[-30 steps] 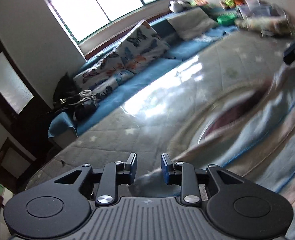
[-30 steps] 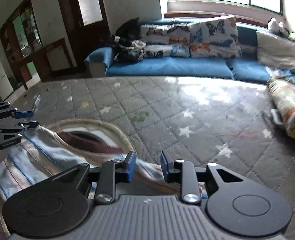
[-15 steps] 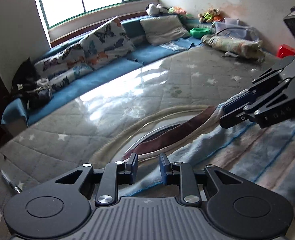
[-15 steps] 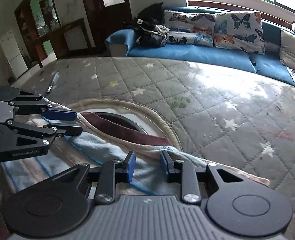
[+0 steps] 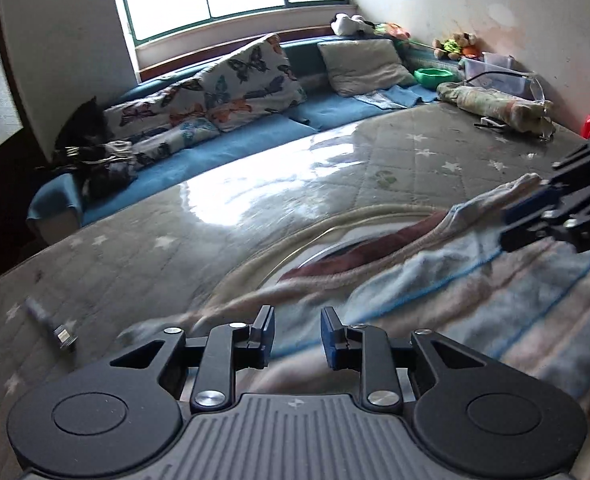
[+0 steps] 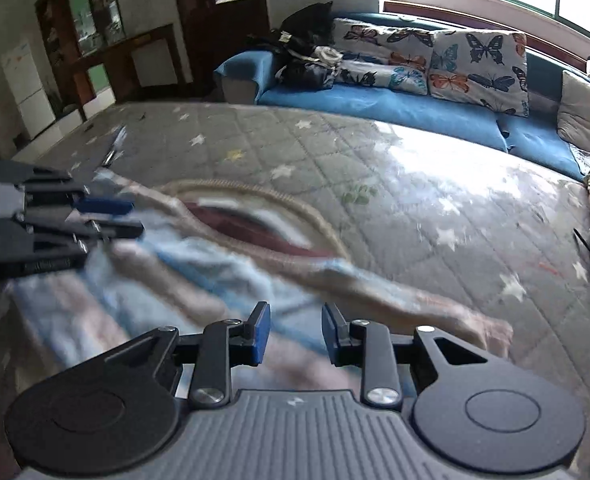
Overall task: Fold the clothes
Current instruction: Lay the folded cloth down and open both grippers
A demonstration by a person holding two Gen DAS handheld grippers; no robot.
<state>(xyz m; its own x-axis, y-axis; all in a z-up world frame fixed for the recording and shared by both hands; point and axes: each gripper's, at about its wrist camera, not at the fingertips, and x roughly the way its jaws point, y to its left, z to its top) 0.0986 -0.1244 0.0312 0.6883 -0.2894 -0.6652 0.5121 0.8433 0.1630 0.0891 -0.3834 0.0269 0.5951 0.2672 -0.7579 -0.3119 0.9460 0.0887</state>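
low wrist views, angled inward, sharing striped garment (image 5: pixel 475 292) and mattress (image 6: pixel 415 200)

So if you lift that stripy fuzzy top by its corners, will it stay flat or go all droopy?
Probably droopy: the striped top already lies in soft wrinkles on the mattress. Its fuzzy pile likely grips rather than slips. It looks light, so it should lift easily.
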